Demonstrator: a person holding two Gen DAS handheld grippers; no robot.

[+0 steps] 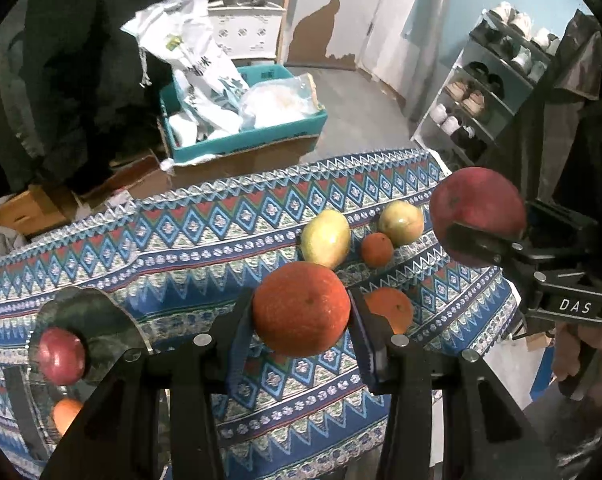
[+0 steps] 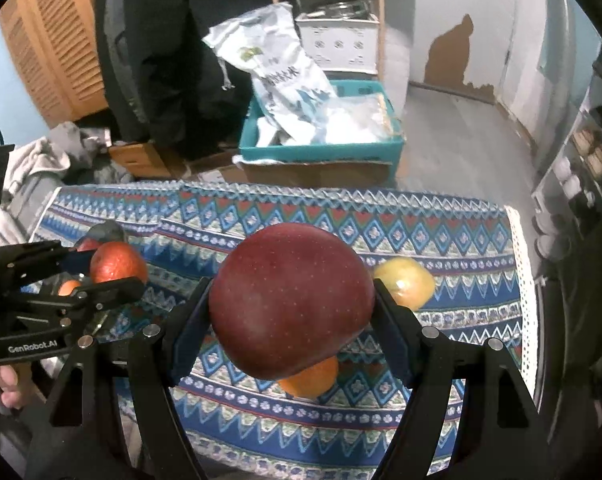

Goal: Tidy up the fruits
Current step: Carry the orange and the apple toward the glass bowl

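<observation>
Behind the desk (image 1: 181, 240), only the left view shows shoes (image 1: 473, 100). Left gripper (image 1: 301, 312) grasps an orange (image 1: 301, 308); right gripper (image 2: 291, 304) grasps an apple (image 2: 291, 300).

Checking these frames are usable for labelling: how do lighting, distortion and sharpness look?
Left wrist view: dim, strong fisheye bending the tablecloth, dark corners; held orange sharp. Right wrist view: same curvature, red apple sharp with soft sheen, background slightly soft.
</observation>
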